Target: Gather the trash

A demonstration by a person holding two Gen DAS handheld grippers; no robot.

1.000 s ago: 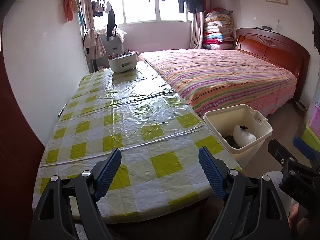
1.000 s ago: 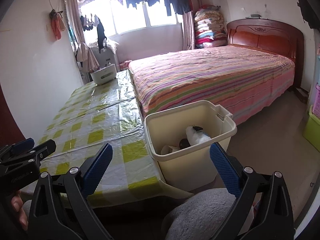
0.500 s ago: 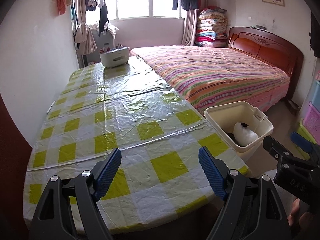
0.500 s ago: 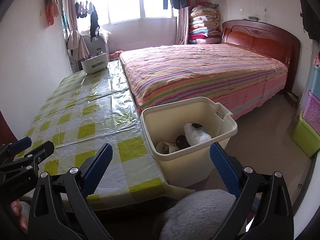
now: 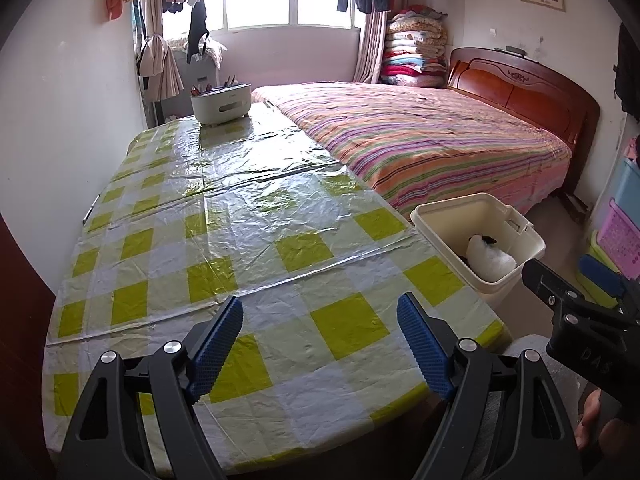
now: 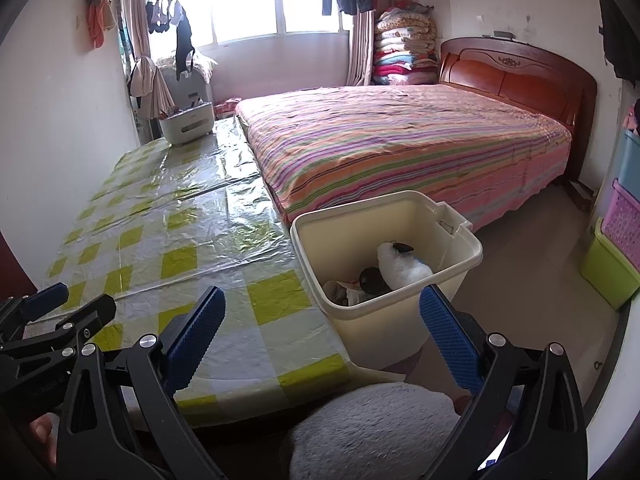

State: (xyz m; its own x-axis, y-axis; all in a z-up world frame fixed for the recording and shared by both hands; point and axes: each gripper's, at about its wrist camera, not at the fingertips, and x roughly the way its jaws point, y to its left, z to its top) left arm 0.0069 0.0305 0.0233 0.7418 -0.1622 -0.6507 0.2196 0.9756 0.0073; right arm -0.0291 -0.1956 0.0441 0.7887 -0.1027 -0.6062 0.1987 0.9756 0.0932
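Looking nearly done: trash [image 6: 394, 268] sitting inside the bin [image 6: 460, 266] just beside the surface [image 5: 240, 240], nothing more showing there. Both jaws hanging wide apart, holding nothing.

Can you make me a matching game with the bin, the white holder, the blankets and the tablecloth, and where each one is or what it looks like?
Things:
1. bin
2. white holder
3. blankets
4. tablecloth

Clues:
A. piled up in the corner next to the headboard
B. yellow and white squares
C. on the floor beside the table, with trash inside
D. at the far end of the table, near the window

Pairs: 1-C, 2-D, 3-A, 4-B
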